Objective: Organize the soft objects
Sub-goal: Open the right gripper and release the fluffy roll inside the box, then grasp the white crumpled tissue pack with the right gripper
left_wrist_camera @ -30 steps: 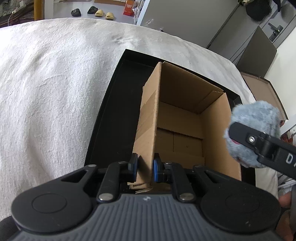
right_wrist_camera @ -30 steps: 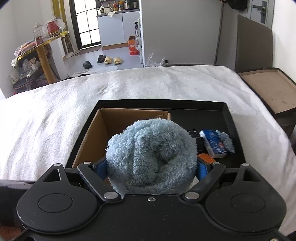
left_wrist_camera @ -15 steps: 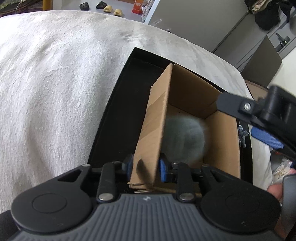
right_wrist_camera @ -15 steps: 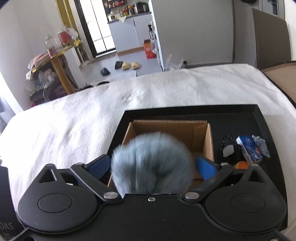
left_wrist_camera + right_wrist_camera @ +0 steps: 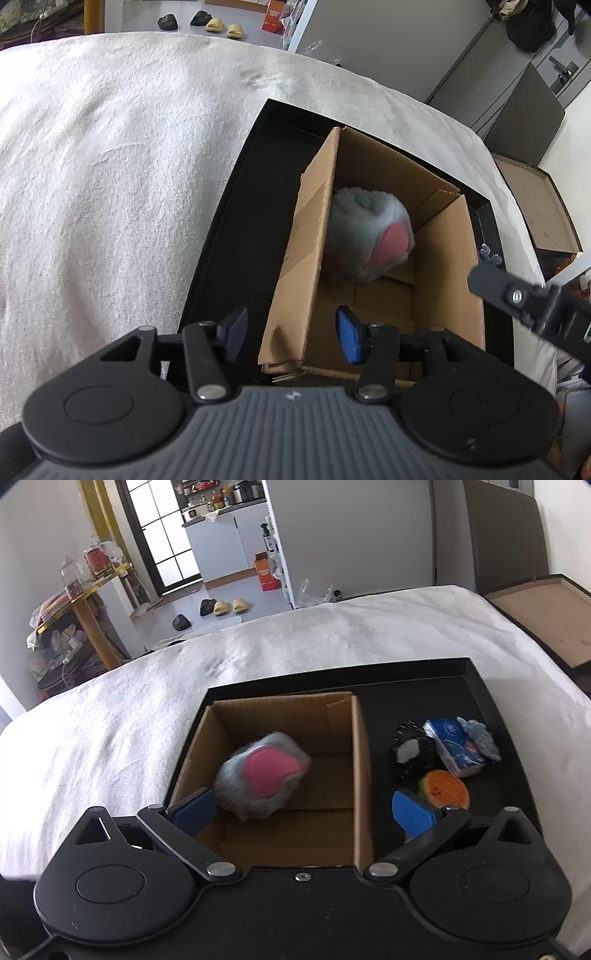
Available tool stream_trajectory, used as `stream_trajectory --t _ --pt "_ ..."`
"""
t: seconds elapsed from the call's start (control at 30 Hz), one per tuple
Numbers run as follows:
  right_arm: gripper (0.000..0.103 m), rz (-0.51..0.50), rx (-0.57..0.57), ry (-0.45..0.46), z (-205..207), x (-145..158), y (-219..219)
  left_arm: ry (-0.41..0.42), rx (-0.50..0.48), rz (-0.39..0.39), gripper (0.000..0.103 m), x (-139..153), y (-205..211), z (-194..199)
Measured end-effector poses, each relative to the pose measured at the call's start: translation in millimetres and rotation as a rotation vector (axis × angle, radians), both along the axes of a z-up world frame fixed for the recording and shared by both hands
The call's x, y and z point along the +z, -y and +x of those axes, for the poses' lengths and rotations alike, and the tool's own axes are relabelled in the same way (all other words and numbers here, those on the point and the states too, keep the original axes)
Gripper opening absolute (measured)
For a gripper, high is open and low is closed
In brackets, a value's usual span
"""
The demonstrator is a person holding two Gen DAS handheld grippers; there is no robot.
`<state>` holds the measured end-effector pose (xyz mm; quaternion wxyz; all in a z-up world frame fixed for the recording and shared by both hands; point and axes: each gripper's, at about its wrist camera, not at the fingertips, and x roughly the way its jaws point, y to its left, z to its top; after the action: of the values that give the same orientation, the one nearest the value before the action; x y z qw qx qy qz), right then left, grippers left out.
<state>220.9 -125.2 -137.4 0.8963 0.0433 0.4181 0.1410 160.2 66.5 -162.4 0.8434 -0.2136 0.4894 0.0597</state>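
With the fluffy grey-and-pink toy (image 5: 263, 778) released into the cardboard box (image 5: 356, 775), the wide-spread right gripper (image 5: 303, 808) is best lifted clear while the opening left gripper (image 5: 291, 334), its pads off the near-left box wall, is drawn back.

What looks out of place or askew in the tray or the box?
Nothing is spilled or damaged. The fluffy grey toy lies tilted, pink patch up, in the cardboard box. Small items sit clustered beside it in the black tray.

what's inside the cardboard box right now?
One fluffy grey ball with a pink patch, inside the cardboard box near its left wall. Bare cardboard floor shows beside it. The floor under the ball and the near-wall base are hidden.
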Motion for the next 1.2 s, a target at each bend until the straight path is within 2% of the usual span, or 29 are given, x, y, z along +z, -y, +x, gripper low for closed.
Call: stream_trajectory --t 0.47,0.87,1.0,1.2 --pt "0.103 0.009 -0.056 0.008 -12 -5 45 0.001 -0.02 0.123 0.056 10 17 -5" --pt "0.103 0.054 -0.116 0.009 -13 -23 85 -0.006 -0.039 0.235 0.059 15 37 -1" --pt "0.103 0.063 -0.129 0.001 -11 -32 96 -0.003 -0.054 0.27 0.068 16 43 0" --pt "0.103 0.088 -0.137 -0.016 -6 -50 108 0.001 -0.052 0.348 0.073 18 54 1"
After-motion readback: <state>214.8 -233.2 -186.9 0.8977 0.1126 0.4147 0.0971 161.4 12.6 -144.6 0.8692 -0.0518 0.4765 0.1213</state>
